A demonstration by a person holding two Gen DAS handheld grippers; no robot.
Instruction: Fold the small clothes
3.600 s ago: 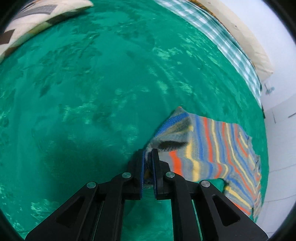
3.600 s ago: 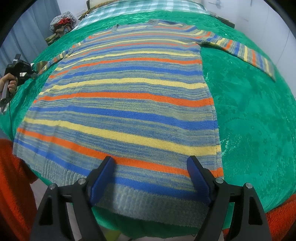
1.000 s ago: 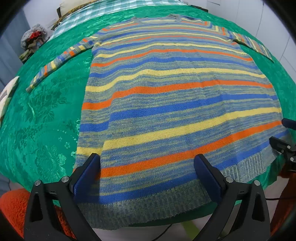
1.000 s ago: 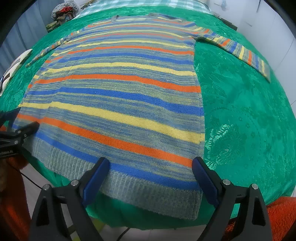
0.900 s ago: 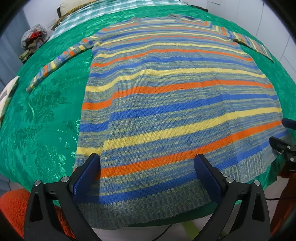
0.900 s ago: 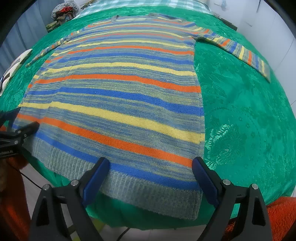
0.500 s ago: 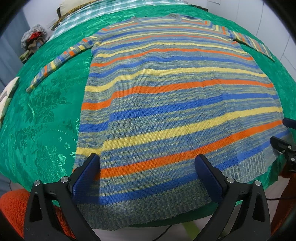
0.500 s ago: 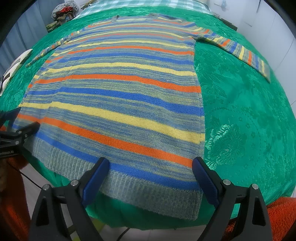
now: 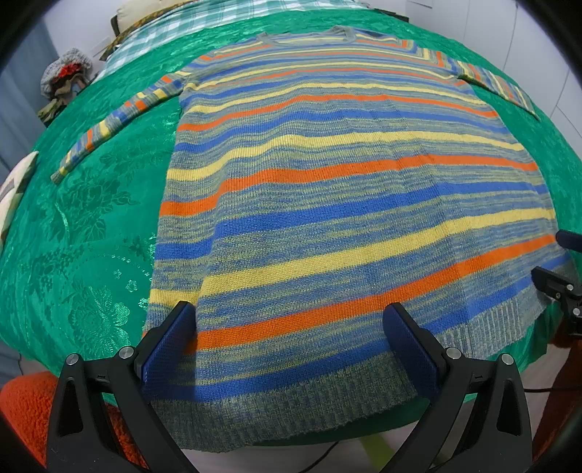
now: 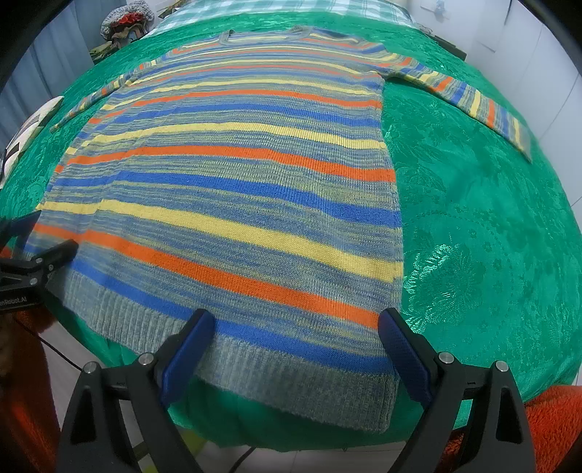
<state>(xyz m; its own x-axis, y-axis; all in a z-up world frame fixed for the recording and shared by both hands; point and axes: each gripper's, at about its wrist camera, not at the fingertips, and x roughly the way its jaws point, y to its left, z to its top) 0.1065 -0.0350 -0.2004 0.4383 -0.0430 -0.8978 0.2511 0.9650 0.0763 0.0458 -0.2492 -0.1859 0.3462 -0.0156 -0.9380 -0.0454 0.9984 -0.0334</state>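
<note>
my left gripper (image 9: 291, 344) stands released, jaws wide apart, blue pads (image 9: 169, 345) hovering over the hem of the striped sweater (image 9: 345, 203) near its left corner; i cannot tell if the pads touch the knit. my right gripper (image 10: 296, 344) is likewise released, jaws spread, framing the hem at the sweater's right corner. neither holds anything.

the sweater lies flat, spread face-up on the green bedspread (image 9: 83, 233), hem at the near edge and partly overhanging it, neckline toward the far edge. the left sleeve (image 9: 112, 120) stretches out toward the left edge; the right sleeve (image 10: 469, 102) stretches toward the right edge. both sleeves lie flat on the cover.

beyond the neckline, a checked cloth (image 9: 171, 22) covers the far end of the bed. a bundle of clothing (image 9: 62, 83) sits at the far left corner. a patterned pillow (image 9: 11, 189) rests at the left edge. orange fleece (image 9: 25, 404) shows below the near edge.
</note>
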